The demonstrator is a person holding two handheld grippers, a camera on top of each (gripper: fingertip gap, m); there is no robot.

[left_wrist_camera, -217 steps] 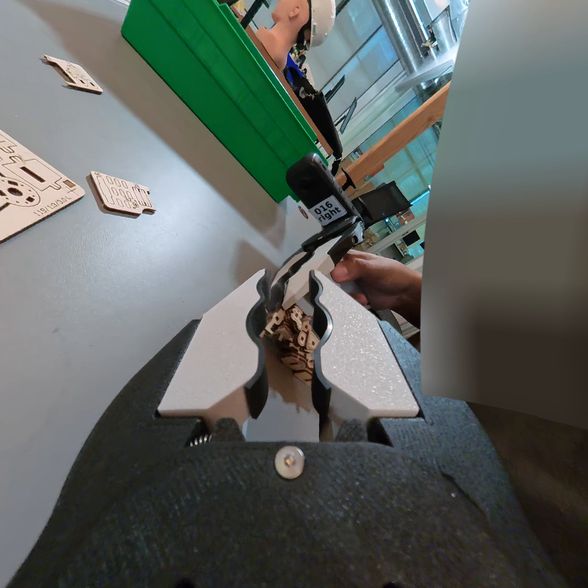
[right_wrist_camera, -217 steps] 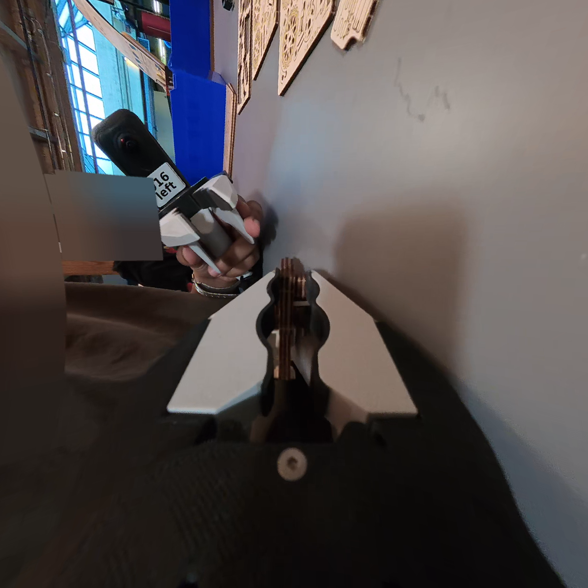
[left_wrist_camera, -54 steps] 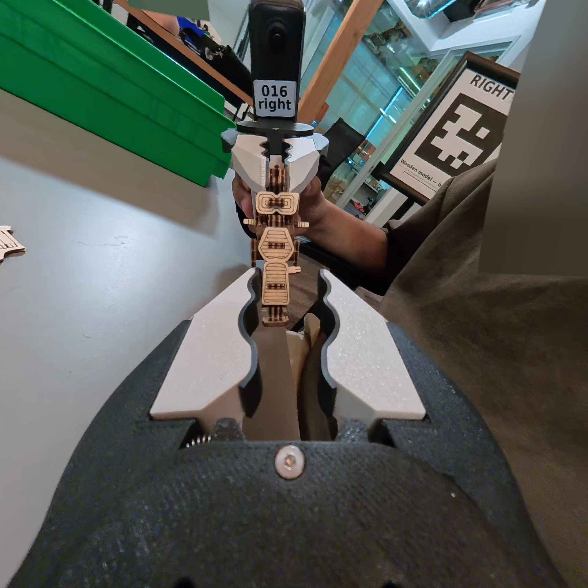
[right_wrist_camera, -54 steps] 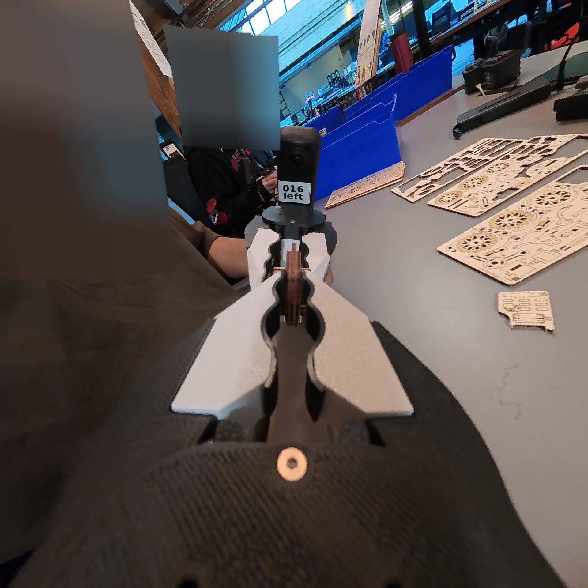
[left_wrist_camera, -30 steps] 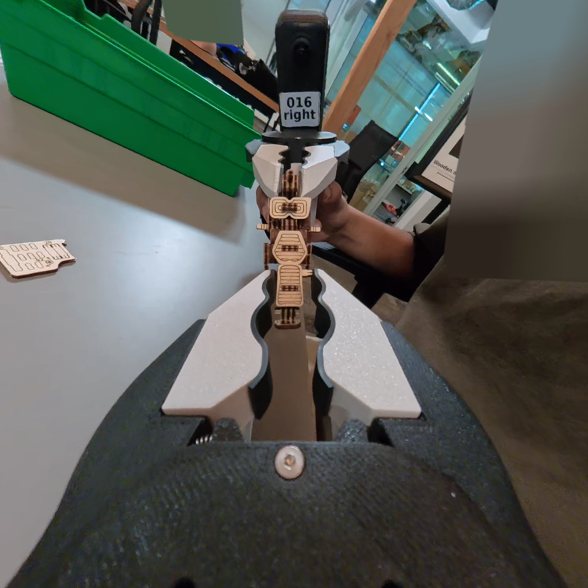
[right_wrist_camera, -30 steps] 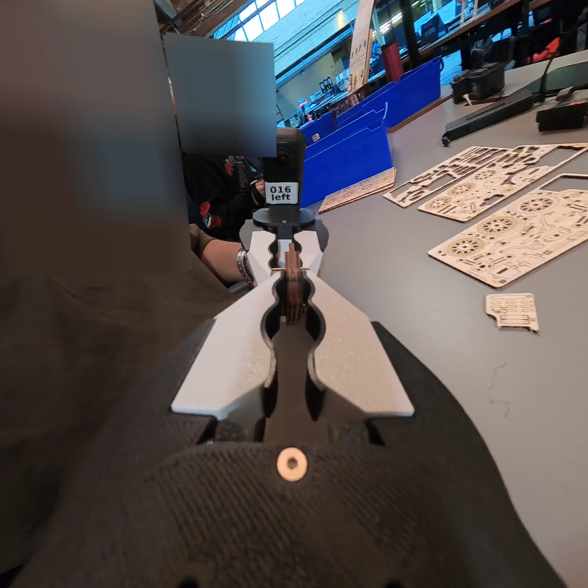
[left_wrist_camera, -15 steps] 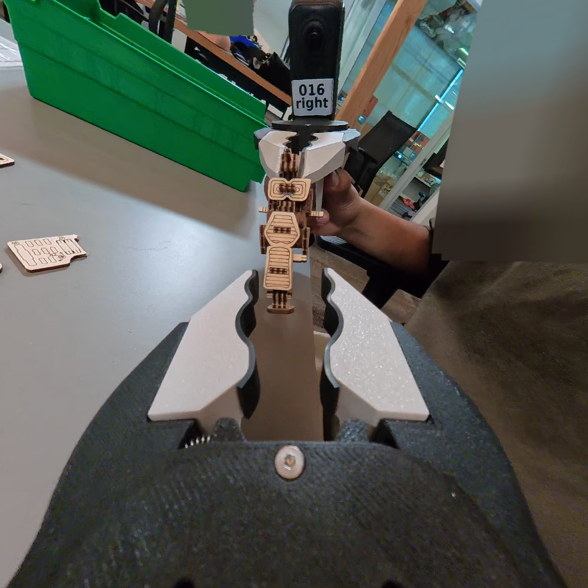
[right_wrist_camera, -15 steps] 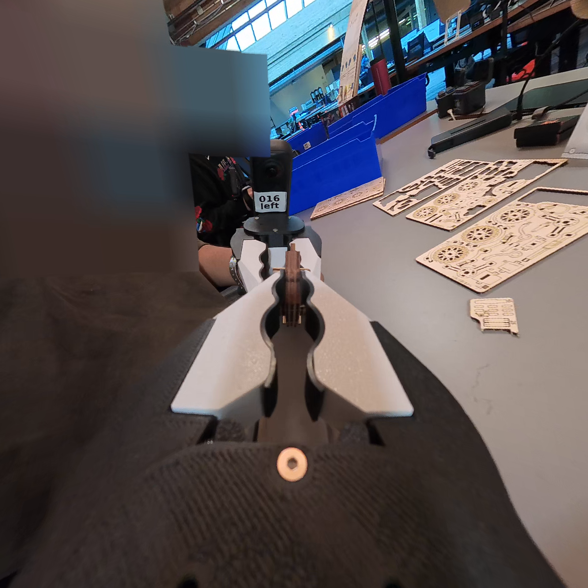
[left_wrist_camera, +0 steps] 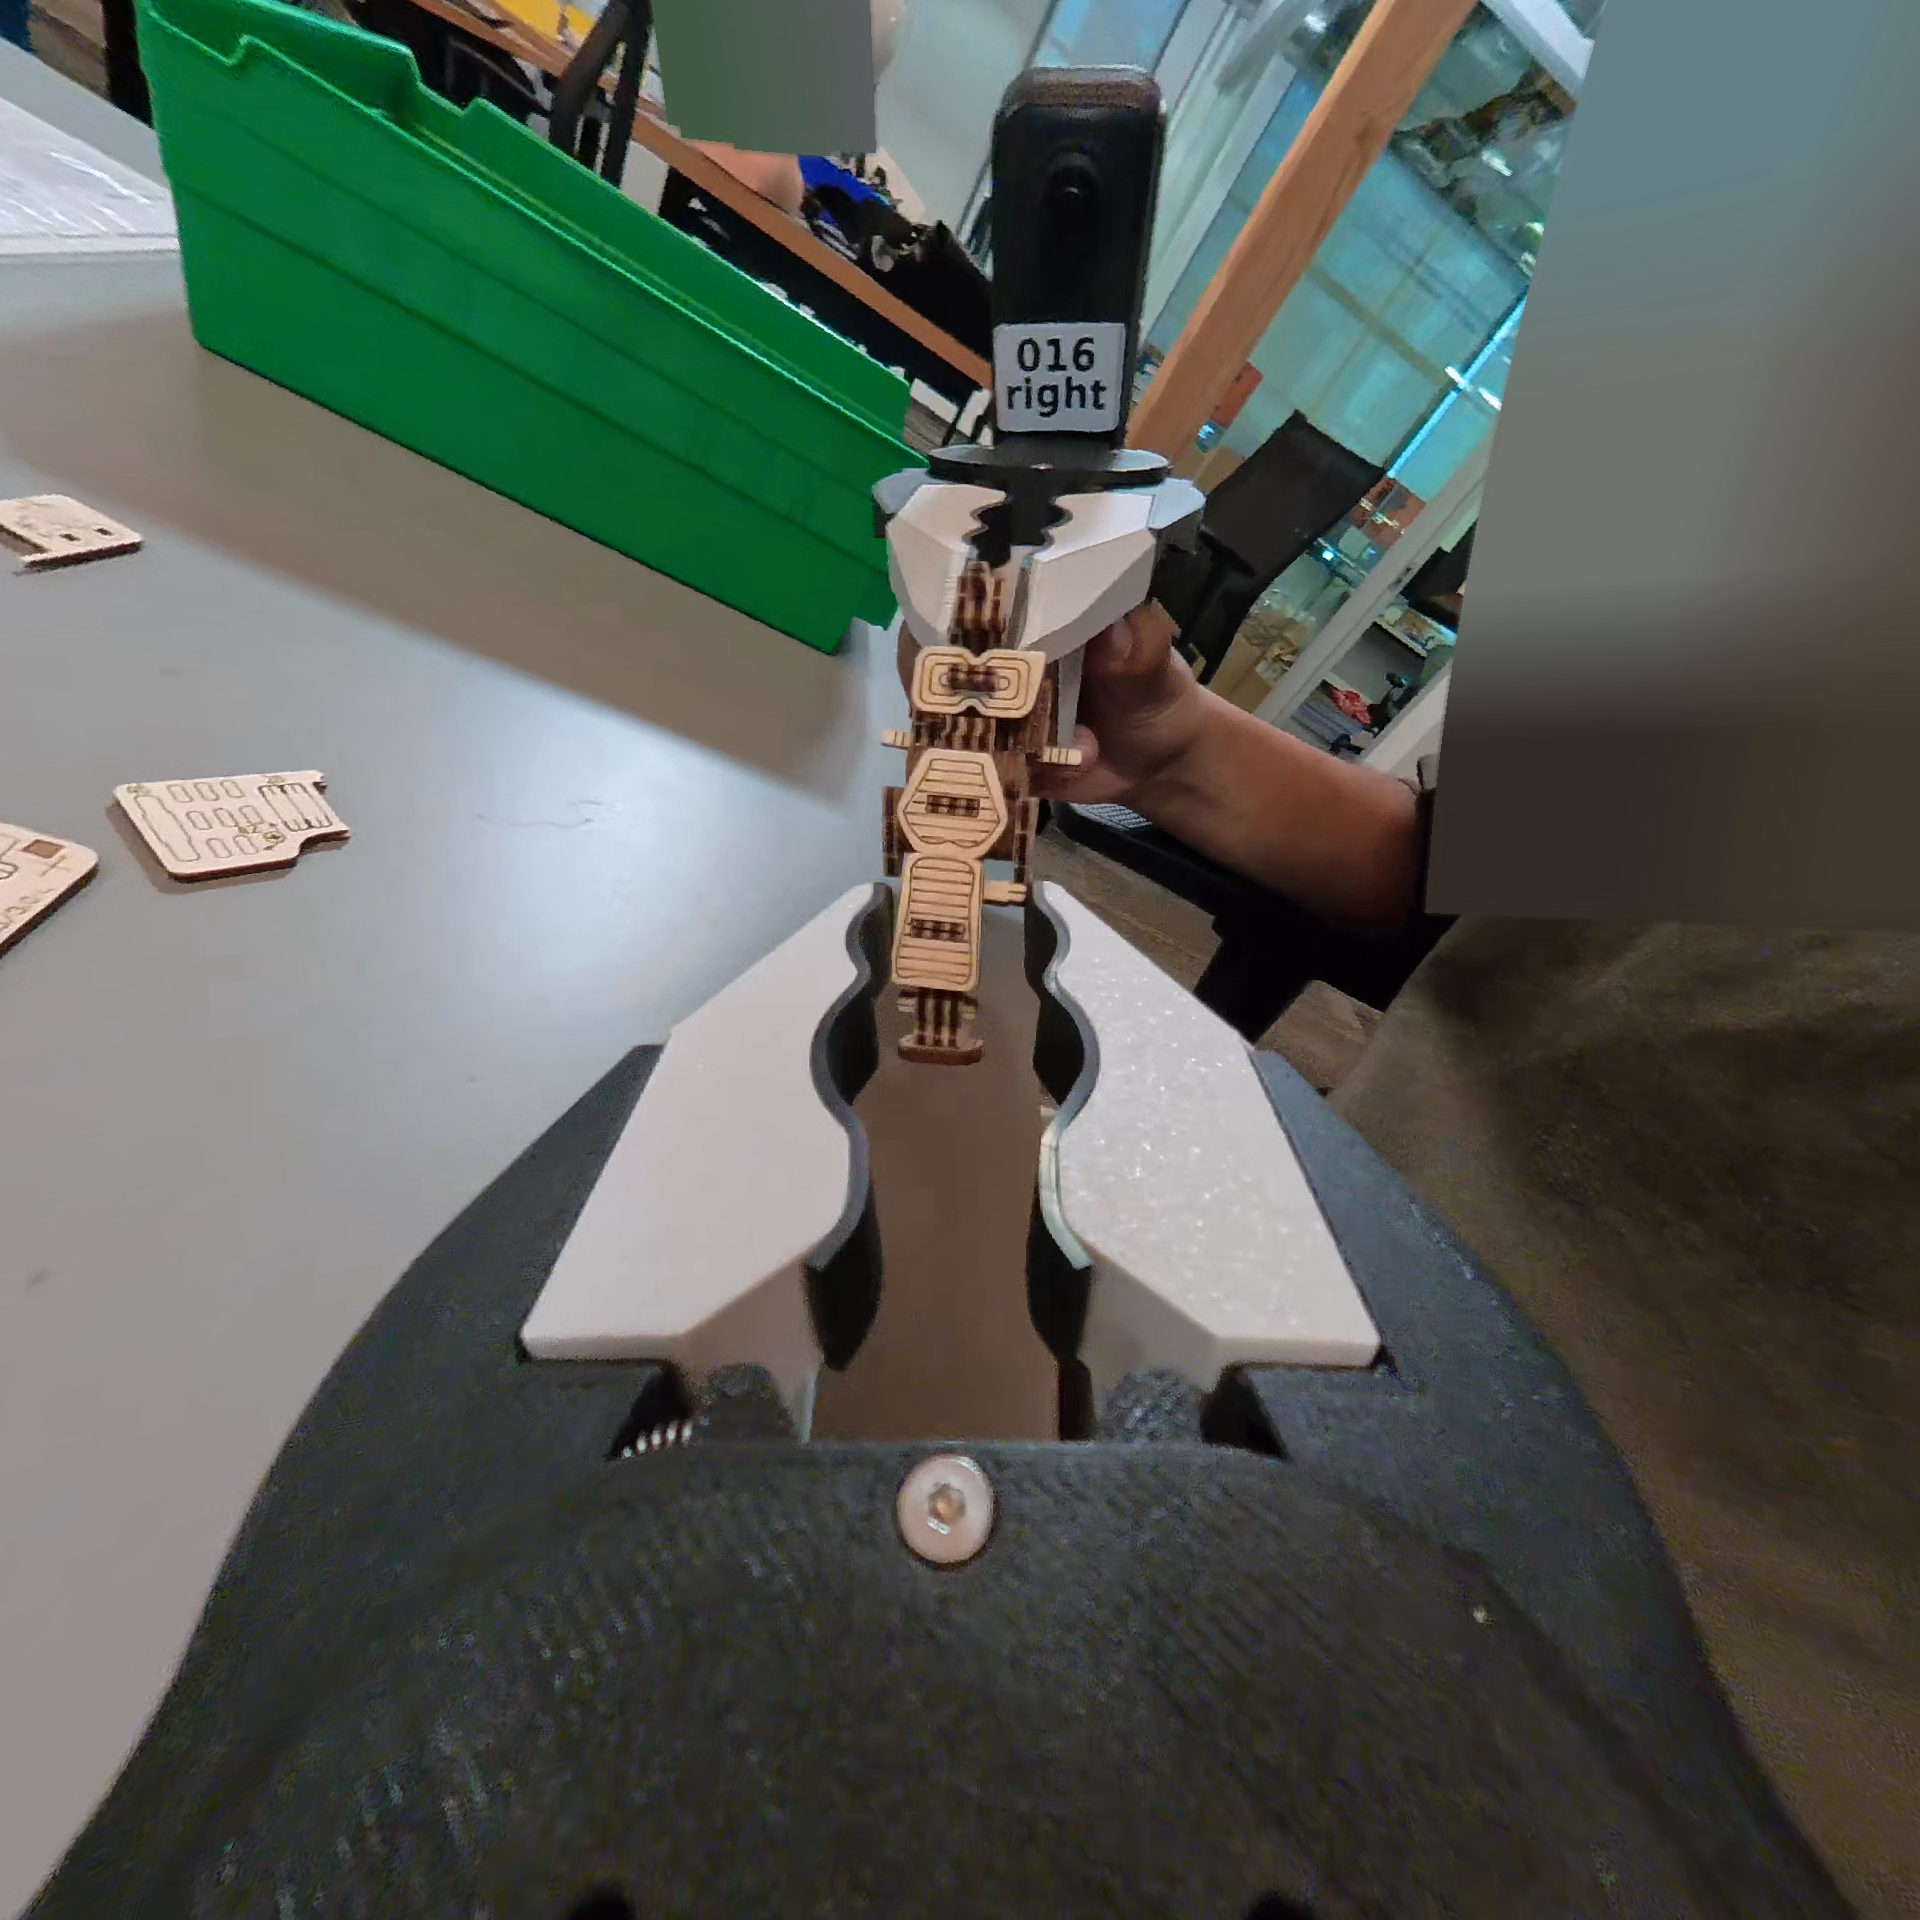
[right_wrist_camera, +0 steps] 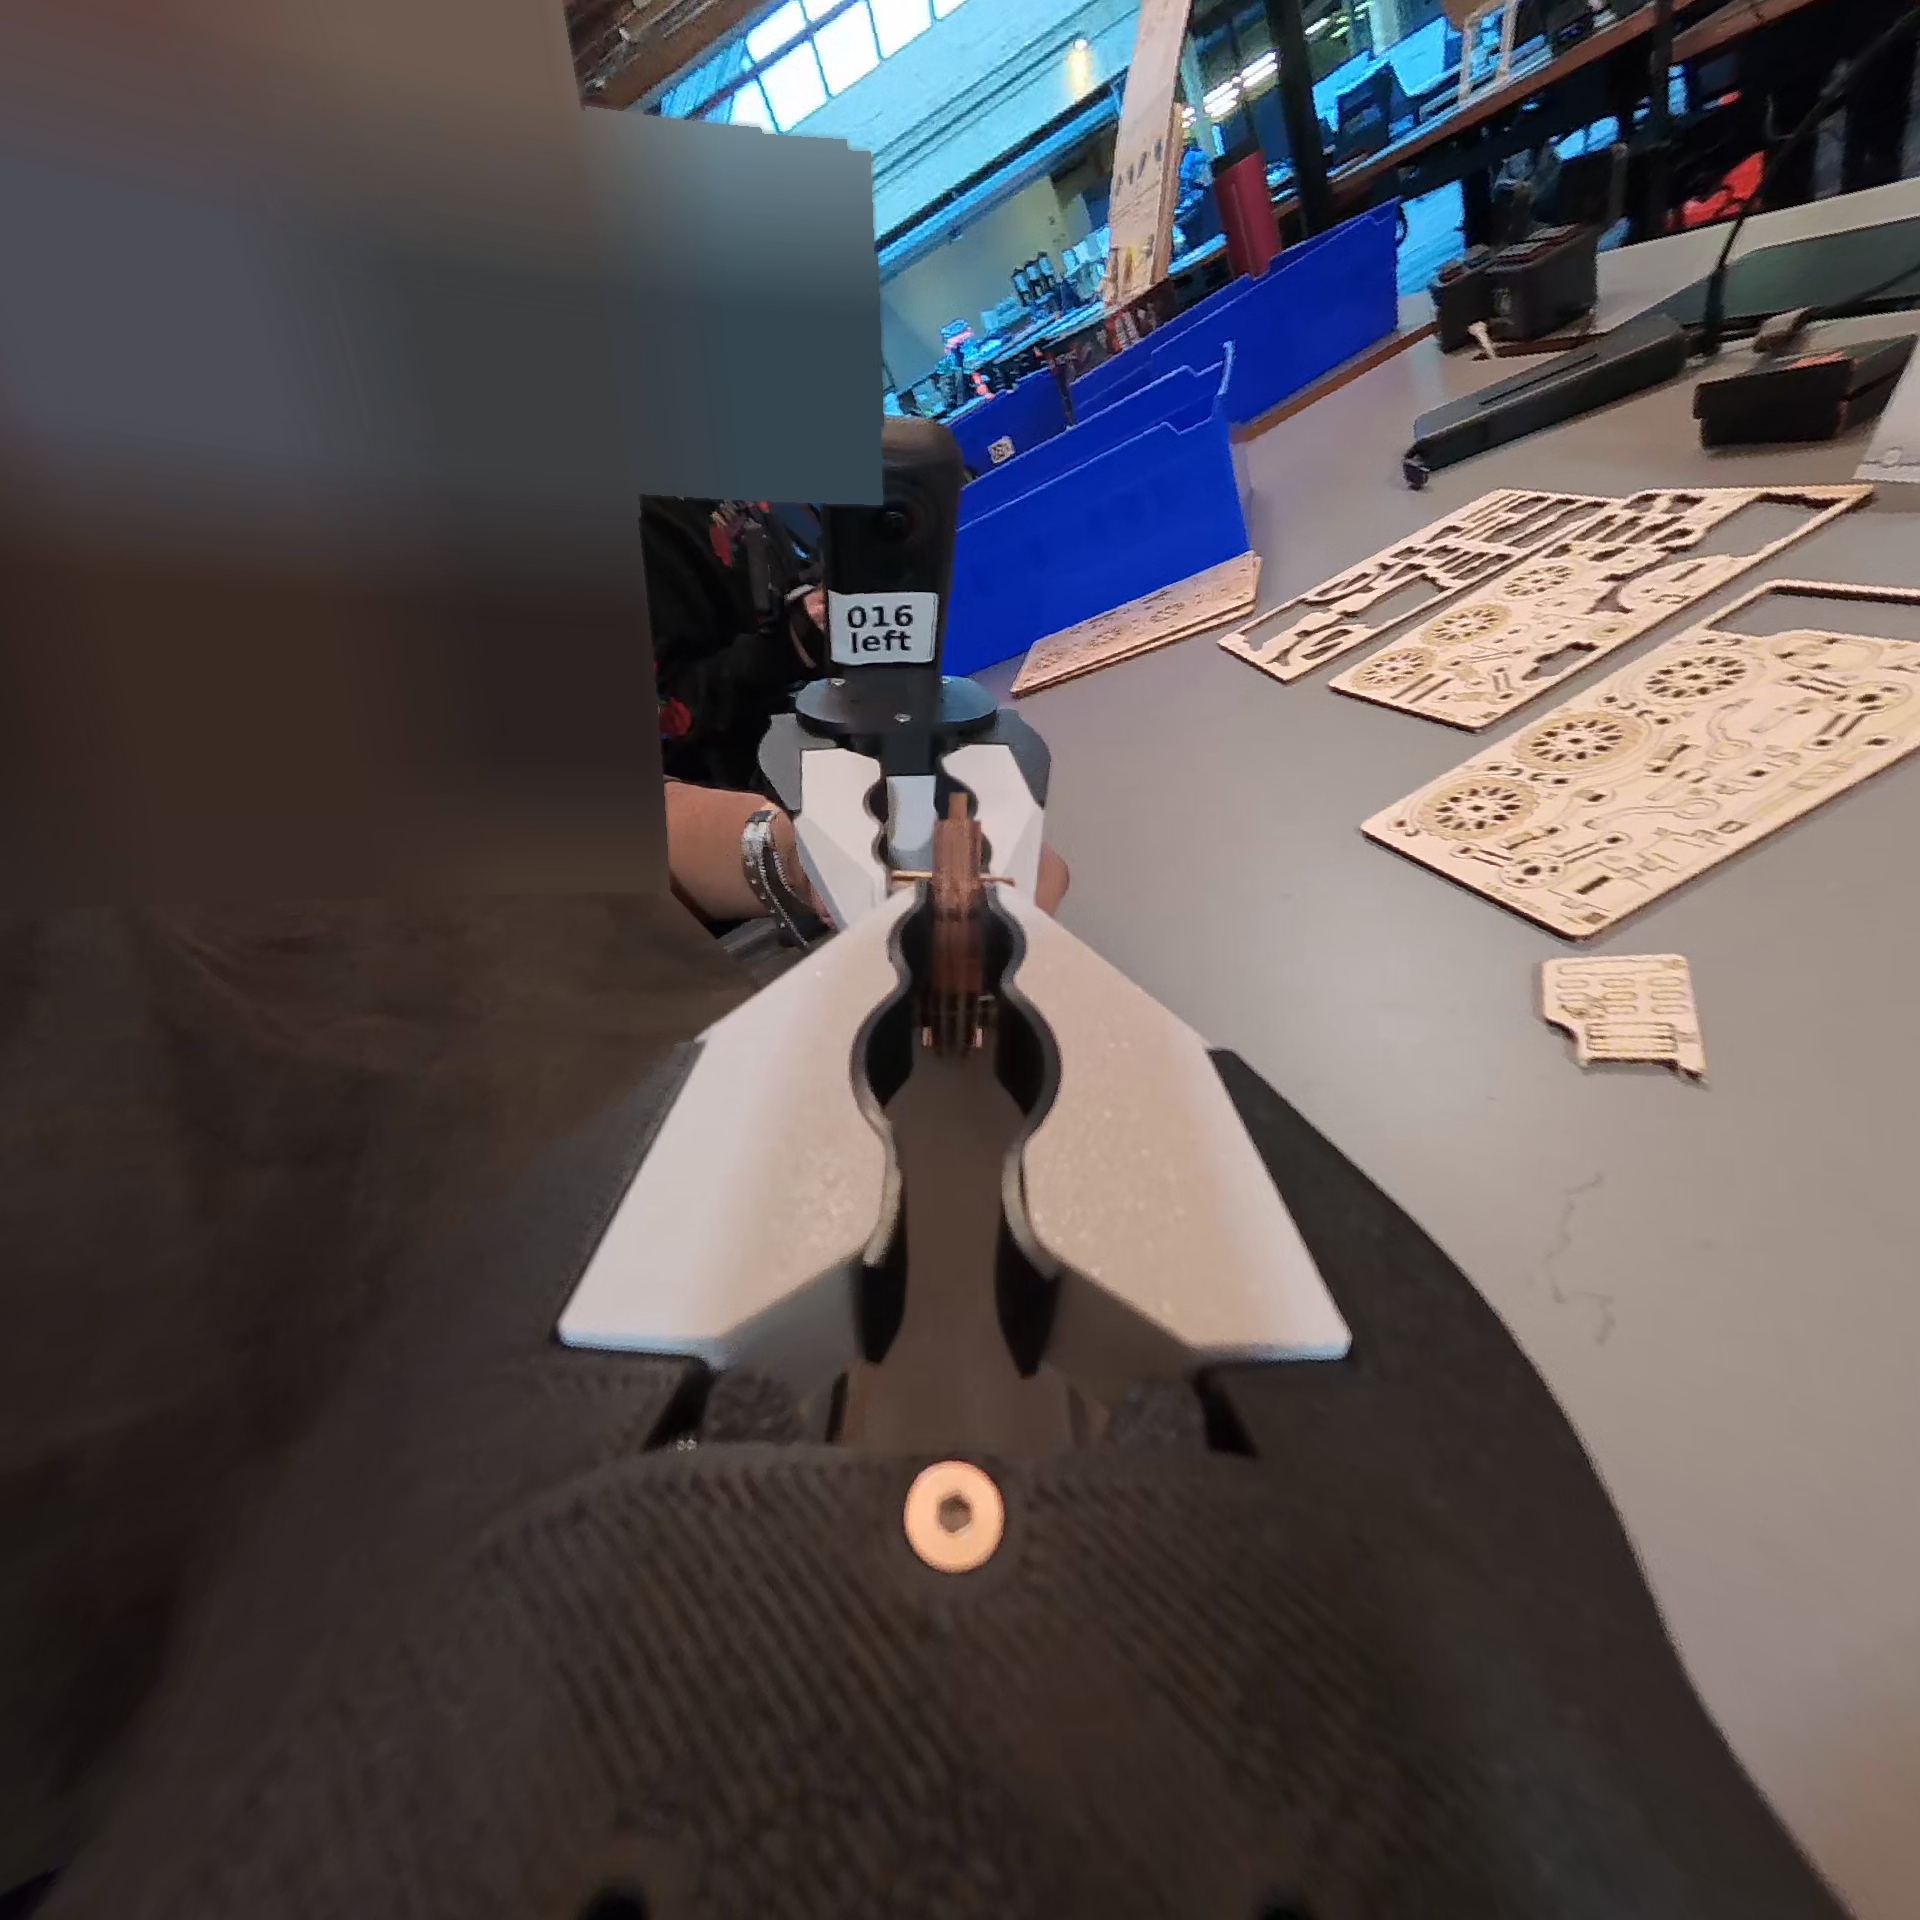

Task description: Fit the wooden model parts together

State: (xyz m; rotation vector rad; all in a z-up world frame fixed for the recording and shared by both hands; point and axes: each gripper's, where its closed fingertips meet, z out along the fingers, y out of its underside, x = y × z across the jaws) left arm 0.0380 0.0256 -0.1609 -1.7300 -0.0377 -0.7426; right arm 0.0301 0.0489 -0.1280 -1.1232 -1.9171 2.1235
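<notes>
Since half a second ago: left gripper has closed in around the model's free end; green bin has slid left in the left wrist view.

Wooden model assembly: one, layered plywood, centre of the left wrist view. Long axis runs straight between the two tools, near end pointing at the left one. In the right wrist view it shows edge-on.

Right gripper: upper centre of that view, clamped on the model's far end.

Left gripper: fingers apart, one either side of the near end; no contact visible. Judged next move: close on that end, so alignment along this axis decides it. The left tool is the nearer to the free end.

Count, right wrist view: two large cut sheets right of frame, one small panel lower right, thin stack by the blue bins.

Count, left wrist view: one green bin upper left, one small panel left.
</notes>
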